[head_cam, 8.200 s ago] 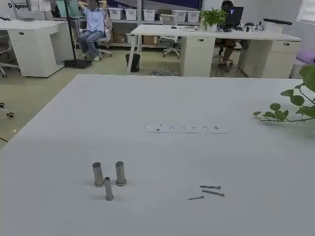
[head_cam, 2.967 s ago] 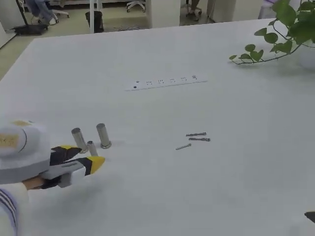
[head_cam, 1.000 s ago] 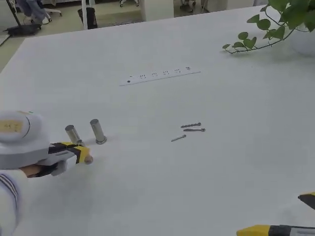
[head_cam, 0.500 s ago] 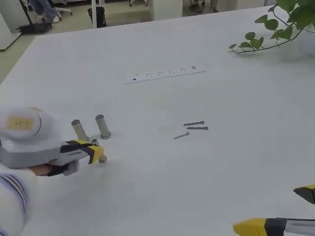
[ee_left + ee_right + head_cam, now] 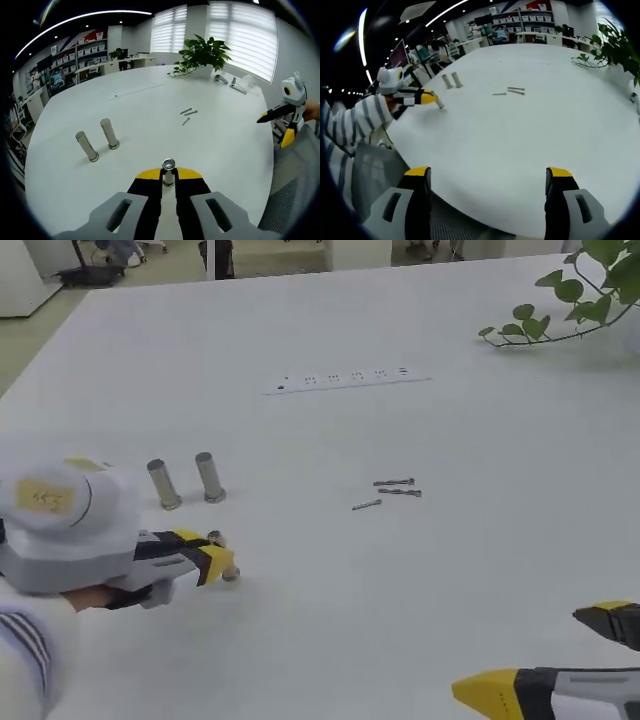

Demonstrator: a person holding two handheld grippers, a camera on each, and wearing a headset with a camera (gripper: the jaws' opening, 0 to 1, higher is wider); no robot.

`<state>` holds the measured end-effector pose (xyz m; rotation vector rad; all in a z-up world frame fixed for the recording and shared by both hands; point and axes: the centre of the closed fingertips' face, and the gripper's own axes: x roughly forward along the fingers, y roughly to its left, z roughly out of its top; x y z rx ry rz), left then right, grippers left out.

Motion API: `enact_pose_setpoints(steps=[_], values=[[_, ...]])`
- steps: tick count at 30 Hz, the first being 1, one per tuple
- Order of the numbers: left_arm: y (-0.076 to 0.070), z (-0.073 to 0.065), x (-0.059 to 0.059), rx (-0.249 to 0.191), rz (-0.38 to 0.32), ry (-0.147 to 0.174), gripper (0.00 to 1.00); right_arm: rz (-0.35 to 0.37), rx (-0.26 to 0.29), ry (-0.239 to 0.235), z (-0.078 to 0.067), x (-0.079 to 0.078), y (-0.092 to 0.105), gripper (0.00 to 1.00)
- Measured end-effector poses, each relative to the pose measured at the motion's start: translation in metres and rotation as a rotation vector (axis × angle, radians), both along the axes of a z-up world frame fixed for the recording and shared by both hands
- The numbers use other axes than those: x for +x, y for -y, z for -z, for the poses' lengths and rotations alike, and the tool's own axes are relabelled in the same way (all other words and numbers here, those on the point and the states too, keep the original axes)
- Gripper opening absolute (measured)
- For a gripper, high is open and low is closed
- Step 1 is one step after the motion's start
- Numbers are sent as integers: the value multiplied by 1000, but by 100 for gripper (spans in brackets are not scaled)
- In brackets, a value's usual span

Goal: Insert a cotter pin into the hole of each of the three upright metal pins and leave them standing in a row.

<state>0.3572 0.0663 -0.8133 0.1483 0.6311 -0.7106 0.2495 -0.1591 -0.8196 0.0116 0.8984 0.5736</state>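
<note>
Left gripper [image 5: 168,176] is clamped shut on one metal pin [image 5: 168,170], which is held upright between the yellow-tipped jaws at the near-left part of the white table [image 5: 330,620]. Whether the pin's base touches the surface cannot be told. A second pin [image 5: 165,485] and a third pin [image 5: 209,478] are seen standing upright side by side, just beyond the held one and apart from it. Three cotter pins [image 5: 392,492] lie loose in a small cluster mid-table, well apart from the pins. Right gripper [image 5: 489,172] is held at the near edge, jaws spread wide, nothing between them. A power strip [image 5: 345,380] lies farther back, with a plant [image 5: 590,290] at the far right.
</note>
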Motion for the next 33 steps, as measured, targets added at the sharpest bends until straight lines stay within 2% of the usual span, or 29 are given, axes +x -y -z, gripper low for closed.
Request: enact_pose_setpoints(steps=[2, 4, 10, 14, 19, 21, 23, 26, 29, 31, 33], values=[[4, -1, -3, -2, 12, 2, 7, -16, -9, -5, 1, 0, 2, 96], [9, -2, -5, 14, 41, 21, 7, -24, -15, -14, 3, 0, 4, 96], [22, -1, -18, 25, 106, 20, 7, -31, -16, -13, 3, 2, 7, 96], [28, 3, -24, 48, 134, 20, 7, -35, -7, -10, 3, 3, 6, 96], [33, 5, -26, 48, 133, 16, 7, -57, -6, -19, 5, -1, 2, 96], [34, 5, -25, 51, 118, 24, 7, -60, -5, -19, 5, -1, 1, 96], [34, 7, -25, 45, 105, 17, 7, -60, -4, -18, 5, -1, 1, 96], [37, 11, -28, 55, 118, 17, 7, -59, -4, -15, 4, -2, 1, 96], [39, 15, -31, 86, 144, 28, 7, -56, -5, -13, 3, -3, 2, 96], [39, 17, -32, 89, 146, 24, 7, -52, -3, -16, 4, -3, 2, 96], [39, 16, -31, 74, 140, 20, 7, -50, -5, -20, 5, -5, 3, 96]])
